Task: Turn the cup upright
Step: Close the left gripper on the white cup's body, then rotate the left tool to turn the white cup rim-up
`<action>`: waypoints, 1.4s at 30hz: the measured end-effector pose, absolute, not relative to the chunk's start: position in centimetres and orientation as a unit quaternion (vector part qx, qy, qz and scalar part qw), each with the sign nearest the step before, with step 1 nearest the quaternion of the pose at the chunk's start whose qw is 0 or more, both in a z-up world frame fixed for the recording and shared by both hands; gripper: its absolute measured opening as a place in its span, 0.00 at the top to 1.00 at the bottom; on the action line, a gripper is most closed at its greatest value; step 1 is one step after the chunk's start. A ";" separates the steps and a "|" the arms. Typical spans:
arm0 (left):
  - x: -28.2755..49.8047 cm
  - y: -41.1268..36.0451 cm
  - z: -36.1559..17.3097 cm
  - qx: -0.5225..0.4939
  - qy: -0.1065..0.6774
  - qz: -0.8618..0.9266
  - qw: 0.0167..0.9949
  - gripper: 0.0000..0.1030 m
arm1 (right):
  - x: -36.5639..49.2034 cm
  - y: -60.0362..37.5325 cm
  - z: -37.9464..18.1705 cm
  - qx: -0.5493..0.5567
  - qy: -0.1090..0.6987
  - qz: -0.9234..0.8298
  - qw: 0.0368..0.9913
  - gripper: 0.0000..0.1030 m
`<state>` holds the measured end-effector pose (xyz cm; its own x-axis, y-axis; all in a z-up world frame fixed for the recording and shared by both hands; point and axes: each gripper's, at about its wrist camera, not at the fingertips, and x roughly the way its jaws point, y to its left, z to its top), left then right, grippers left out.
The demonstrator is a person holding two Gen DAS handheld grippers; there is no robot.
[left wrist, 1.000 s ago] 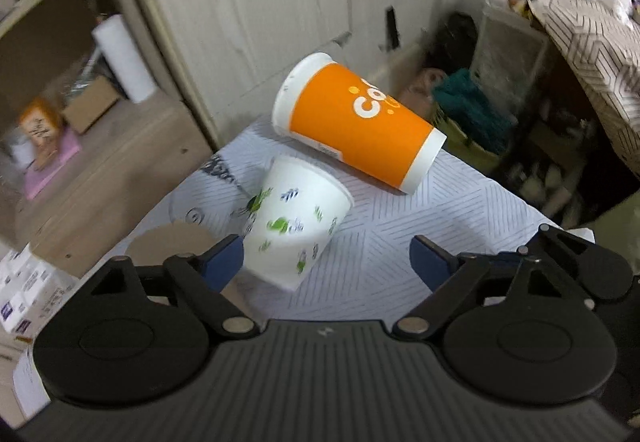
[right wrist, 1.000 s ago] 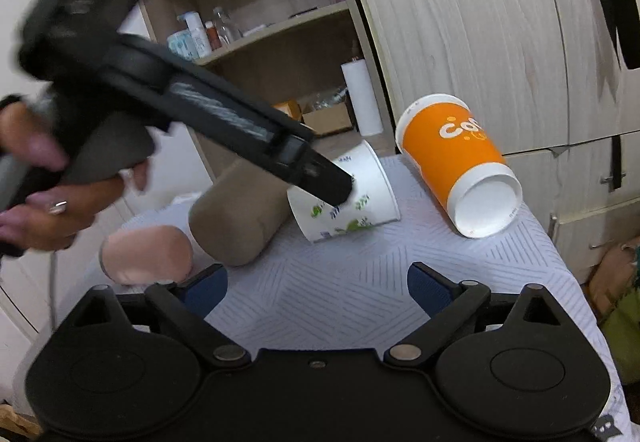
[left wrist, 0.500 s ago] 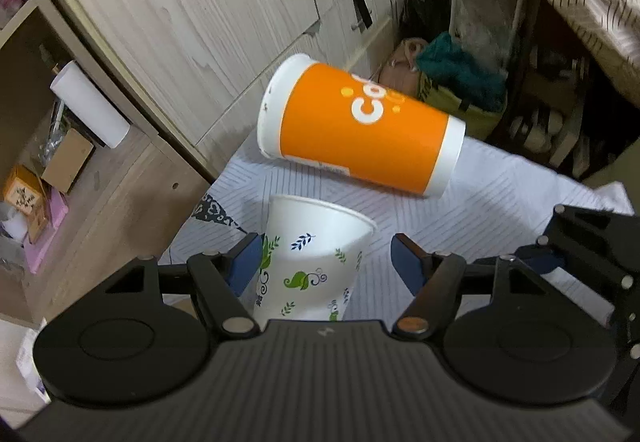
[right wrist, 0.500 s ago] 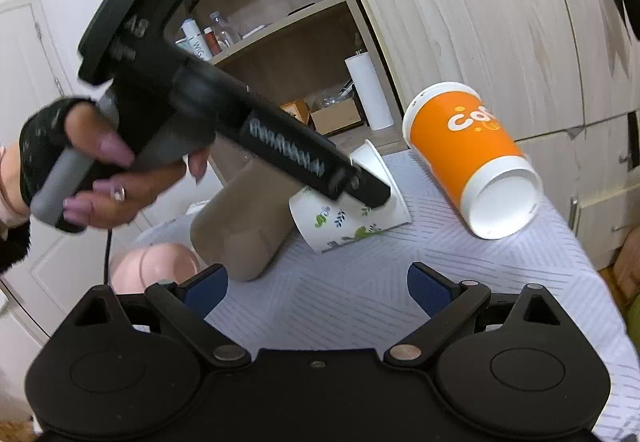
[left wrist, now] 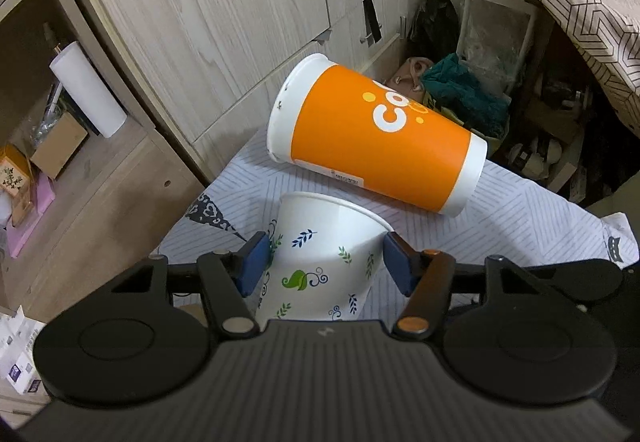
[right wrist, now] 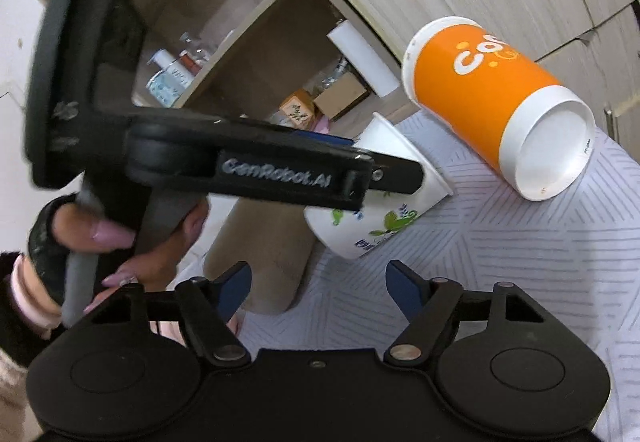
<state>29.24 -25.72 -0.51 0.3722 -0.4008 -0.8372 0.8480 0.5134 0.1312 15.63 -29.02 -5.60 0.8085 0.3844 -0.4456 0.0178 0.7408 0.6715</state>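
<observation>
A white paper cup with green and blue leaf prints (left wrist: 320,262) lies tilted on the striped tablecloth (left wrist: 520,218). My left gripper (left wrist: 324,262) is shut on it, a blue pad against each side. In the right wrist view the same cup (right wrist: 376,210) shows under the left gripper's black finger (right wrist: 320,174). A large orange cup (left wrist: 380,138) lies on its side just beyond; it also shows in the right wrist view (right wrist: 496,98), base toward me. My right gripper (right wrist: 320,282) is open and empty, short of the white cup.
A wooden cabinet (left wrist: 224,2) stands right behind the table. Open shelves (left wrist: 64,146) with a paper roll (left wrist: 88,90) are at the left. A brown cushion (right wrist: 264,258) lies left of the white cup. Clutter and bags (left wrist: 460,94) sit on the floor beyond the table's edge.
My left gripper has moved in around the white cup and its fingers have closed onto its sides. The right gripper has tilted and its fingers have narrowed a little. The orange cup has not moved.
</observation>
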 end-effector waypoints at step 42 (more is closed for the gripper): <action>29.4 -24.6 -2.2 0.209 0.527 -0.337 0.752 0.41 | 15.5 -28.8 -6.1 0.370 0.299 0.035 0.879 0.34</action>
